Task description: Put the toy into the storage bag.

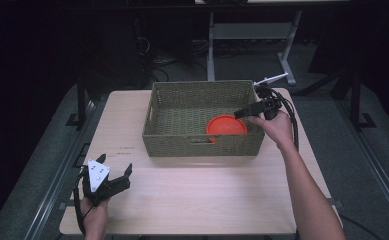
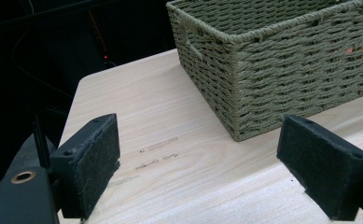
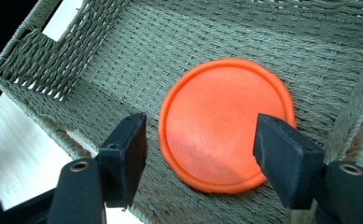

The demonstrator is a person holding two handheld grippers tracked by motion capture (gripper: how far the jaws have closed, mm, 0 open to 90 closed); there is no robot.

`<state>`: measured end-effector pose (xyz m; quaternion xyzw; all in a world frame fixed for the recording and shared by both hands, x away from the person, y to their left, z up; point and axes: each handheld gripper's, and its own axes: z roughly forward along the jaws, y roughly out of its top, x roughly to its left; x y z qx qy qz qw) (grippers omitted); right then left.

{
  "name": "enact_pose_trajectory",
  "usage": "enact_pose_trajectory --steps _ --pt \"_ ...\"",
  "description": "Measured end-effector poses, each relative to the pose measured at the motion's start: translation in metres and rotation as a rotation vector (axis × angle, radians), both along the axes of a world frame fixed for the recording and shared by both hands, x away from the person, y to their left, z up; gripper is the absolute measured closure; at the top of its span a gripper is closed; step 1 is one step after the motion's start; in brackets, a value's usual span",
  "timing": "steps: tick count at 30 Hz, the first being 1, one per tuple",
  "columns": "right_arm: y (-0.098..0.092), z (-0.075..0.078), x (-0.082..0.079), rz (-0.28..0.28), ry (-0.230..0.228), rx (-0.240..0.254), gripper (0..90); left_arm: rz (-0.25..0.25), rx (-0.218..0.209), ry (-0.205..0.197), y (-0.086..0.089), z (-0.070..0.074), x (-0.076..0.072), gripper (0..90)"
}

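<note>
A round orange plate (image 1: 226,125) (image 3: 223,121) lies flat on the floor of an olive woven basket (image 1: 202,85) (image 3: 53,70), in its near right corner. My right gripper (image 1: 244,114) (image 3: 200,135) hovers over the basket's right rim and points down at the plate, jaws open, nothing between the pads. My left gripper (image 1: 114,172) (image 2: 198,144) rests low at the table's near left corner, open and empty, and faces the basket (image 2: 263,70).
The basket stands at the far middle of a light wooden table (image 1: 207,195). Bare tabletop stretches between the basket and the near edge. Dark floor and a white desk frame (image 1: 252,35) lie beyond the table.
</note>
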<state>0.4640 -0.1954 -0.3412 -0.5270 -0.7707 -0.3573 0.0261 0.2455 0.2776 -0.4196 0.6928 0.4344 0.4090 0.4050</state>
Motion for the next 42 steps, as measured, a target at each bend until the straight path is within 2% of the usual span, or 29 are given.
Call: enact_pose_trajectory --steps 5,31,42 --pt "-0.003 0.004 -0.004 0.006 -0.013 0.000 33.6 -0.007 0.012 0.000 -0.002 0.000 0.000 12.7" --pt "-0.020 0.010 -0.026 0.016 -0.044 0.067 29.6 0.005 -0.002 0.001 0.001 0.000 0.000 12.7" --pt "-0.020 0.016 -0.036 0.042 -0.069 0.069 27.9 0.004 -0.002 0.002 0.001 0.000 0.000 12.7"
